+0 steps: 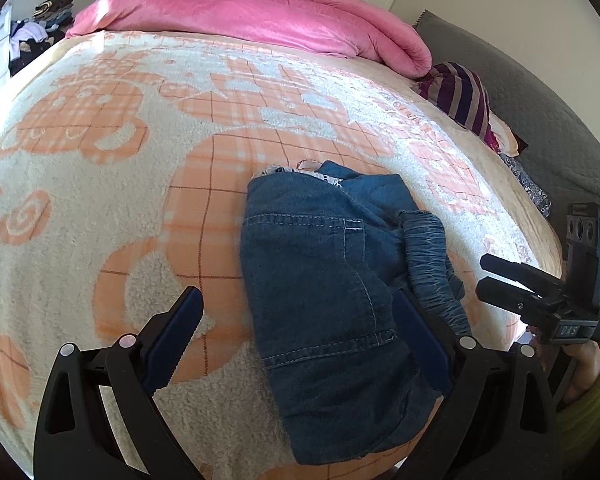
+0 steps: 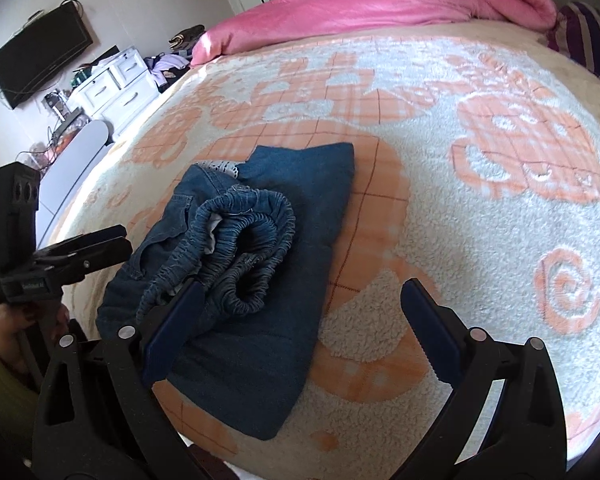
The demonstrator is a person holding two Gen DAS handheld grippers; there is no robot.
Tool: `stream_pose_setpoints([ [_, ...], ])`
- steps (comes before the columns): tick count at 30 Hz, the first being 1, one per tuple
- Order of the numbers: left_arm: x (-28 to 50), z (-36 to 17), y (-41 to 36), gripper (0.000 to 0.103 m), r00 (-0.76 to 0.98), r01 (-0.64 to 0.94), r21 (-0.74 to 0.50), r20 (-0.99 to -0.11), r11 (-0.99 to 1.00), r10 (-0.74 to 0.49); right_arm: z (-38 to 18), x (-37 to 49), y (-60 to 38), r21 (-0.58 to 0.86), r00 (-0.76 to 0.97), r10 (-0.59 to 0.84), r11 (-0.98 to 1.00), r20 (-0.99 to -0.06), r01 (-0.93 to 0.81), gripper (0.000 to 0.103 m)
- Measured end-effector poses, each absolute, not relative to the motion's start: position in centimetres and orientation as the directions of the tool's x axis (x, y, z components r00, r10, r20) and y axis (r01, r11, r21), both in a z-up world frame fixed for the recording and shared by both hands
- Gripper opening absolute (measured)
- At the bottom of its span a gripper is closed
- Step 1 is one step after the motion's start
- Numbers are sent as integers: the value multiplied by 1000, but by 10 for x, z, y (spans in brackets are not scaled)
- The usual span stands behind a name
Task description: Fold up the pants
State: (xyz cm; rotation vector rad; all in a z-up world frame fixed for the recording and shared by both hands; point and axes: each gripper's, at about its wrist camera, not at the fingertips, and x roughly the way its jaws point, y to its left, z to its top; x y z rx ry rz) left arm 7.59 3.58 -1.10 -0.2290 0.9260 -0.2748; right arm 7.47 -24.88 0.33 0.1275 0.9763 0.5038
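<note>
Folded blue denim pants (image 1: 324,292) lie on an orange-and-cream fleece blanket (image 1: 100,184) covering a bed, with a pink comforter (image 1: 252,16) bunched beyond them. The left gripper (image 1: 300,328) is spread wide above the pants, gripping nothing. The right gripper (image 2: 300,304) is also wide and empty, its left finger (image 2: 176,320) beside the gathered elastic waistband (image 2: 244,256).

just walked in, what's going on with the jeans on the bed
A person with a gripper in each hand is folding a pair of blue jeans on the orange-patterned blanket. The jeans lie in a compact folded bundle, elastic waistband bunched on top. Both the left gripper and right gripper are open, holding nothing.
</note>
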Motion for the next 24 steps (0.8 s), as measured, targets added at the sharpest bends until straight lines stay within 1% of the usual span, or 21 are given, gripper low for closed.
stream_pose_setpoints([
  [1, 77, -12, 35, 95, 568, 134, -314, -753, 940, -332, 3, 76, -247, 326, 452, 464, 877, -761, -352, 89],
  [3, 80, -17, 34, 95, 565, 131, -314, -755, 940, -331, 2, 80, -244, 341, 438, 483, 866, -758, -366, 80],
  [7, 85, -28, 33, 95, 552, 117, -317, -767, 941, -327, -7, 91, -240, 363, 412, 488, 865, -769, -348, 72],
  [8, 87, -30, 32, 95, 548, 116, -320, -769, 940, -330, -12, 95, -241, 388, 393, 502, 858, -770, -336, 71],
  [11, 91, -37, 31, 95, 540, 117, -327, -771, 938, -337, -27, 103, -239, 446, 336, 542, 835, -771, -323, 64],
  [16, 97, -42, 25, 93, 550, 125, -333, -761, 934, -345, -35, 113, -232, 445, 305, 554, 820, -775, -360, 64],
  [17, 98, -42, 24, 88, 550, 127, -331, -761, 935, -344, -35, 115, -230, 443, 300, 554, 818, -776, -366, 64],
  [18, 99, -42, 22, 75, 549, 132, -337, -758, 932, -352, -35, 117, -228, 439, 299, 555, 816, -776, -375, 64],
  [19, 101, -42, 20, 72, 546, 139, -354, -752, 925, -369, -36, 119, -224, 428, 302, 553, 815, -776, -391, 64],
  [20, 102, -42, 17, 71, 546, 138, -354, -752, 925, -369, -36, 119, -222, 419, 307, 551, 814, -776, -402, 64],
  [22, 103, -42, 14, 65, 546, 142, -354, -751, 925, -371, -37, 119, -219, 403, 328, 549, 814, -769, -419, 63],
  [23, 102, -41, 12, 62, 552, 140, -348, -750, 927, -365, -37, 116, -218, 395, 341, 552, 811, -761, -433, 56],
  [24, 102, -41, 11, 59, 555, 142, -343, -749, 929, -362, -37, 116, -218, 398, 344, 559, 806, -754, -437, 47],
])
